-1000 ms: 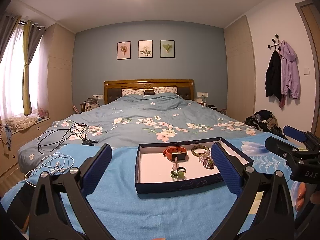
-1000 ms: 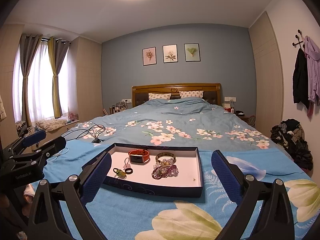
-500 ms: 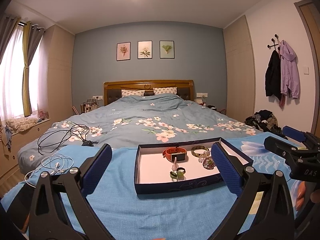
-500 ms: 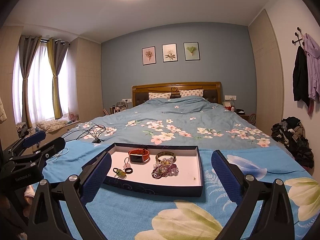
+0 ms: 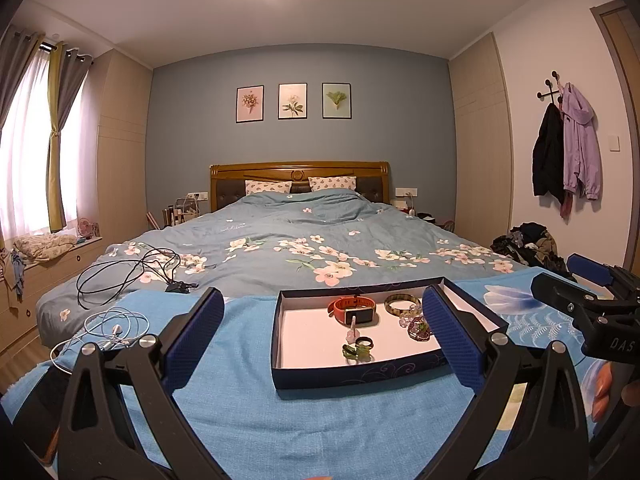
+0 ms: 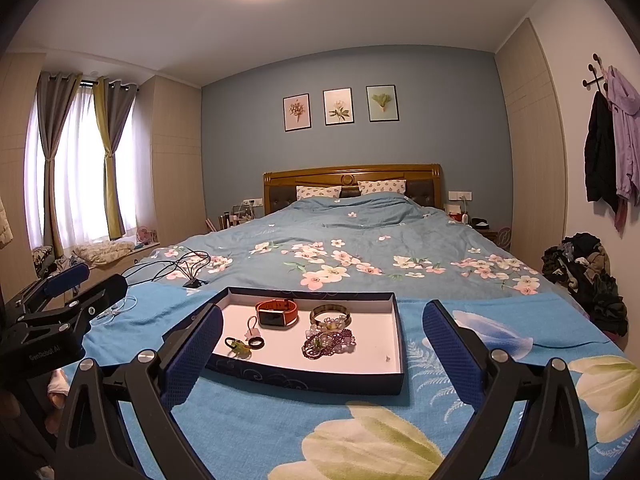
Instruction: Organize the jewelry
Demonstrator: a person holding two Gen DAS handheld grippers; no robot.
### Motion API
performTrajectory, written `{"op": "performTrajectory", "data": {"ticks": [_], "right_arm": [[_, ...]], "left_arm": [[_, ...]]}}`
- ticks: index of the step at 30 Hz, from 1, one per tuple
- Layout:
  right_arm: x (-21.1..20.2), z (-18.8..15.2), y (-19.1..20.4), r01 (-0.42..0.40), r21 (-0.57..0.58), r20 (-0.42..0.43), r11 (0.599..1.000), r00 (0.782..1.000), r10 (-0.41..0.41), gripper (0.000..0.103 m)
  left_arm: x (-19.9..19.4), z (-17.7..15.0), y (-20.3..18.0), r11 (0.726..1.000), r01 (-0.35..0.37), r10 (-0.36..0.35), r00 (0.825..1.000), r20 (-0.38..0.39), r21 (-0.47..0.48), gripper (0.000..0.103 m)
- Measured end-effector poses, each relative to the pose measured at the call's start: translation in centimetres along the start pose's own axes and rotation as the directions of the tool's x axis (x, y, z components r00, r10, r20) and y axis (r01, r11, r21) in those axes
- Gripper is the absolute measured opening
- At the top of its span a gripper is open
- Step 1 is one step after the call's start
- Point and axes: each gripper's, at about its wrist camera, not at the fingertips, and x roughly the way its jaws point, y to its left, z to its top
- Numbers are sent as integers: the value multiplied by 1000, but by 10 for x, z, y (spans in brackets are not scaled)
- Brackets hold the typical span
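Observation:
A dark blue box with a white floor (image 5: 304, 346) (image 6: 386, 332) lies on the blue blanket at the foot of the bed. In it are an orange watch (image 5: 354, 311) (image 6: 277, 314), a greenish bangle (image 5: 402, 304) (image 6: 330, 314), a purple bead bracelet (image 6: 326, 344) (image 5: 419, 328), a black ring (image 5: 364, 343) (image 6: 256, 343), a green charm (image 5: 354, 354) (image 6: 237, 346) and a small pink pendant (image 5: 352, 334). My left gripper (image 5: 323, 344) is open and empty, short of the box. My right gripper (image 6: 323, 356) is open and empty, also short of the box.
White earphones (image 5: 114, 326) and black cables (image 5: 132, 270) lie on the bed to the left. Each gripper shows at the edge of the other's view: the right one (image 5: 592, 304), the left one (image 6: 60, 300). A clothes pile (image 6: 588, 276) sits by the right wall.
Both views have shifted very slightly; the box and jewelry lie where they were. Both grippers stay open.

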Motion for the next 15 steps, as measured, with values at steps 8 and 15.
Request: {"op": "performTrajectory", "data": {"ticks": [8, 15], "right_arm": [[1, 1, 0, -4, 1, 1, 1000, 1000, 4, 97], [1, 1, -1, -5, 2, 1, 1000, 1000, 5, 97]], "left_arm": [[0, 0, 0, 1000, -1, 1, 1000, 0, 1, 98], [1, -1, 1, 1000, -1, 1, 1000, -1, 0, 98]]}}
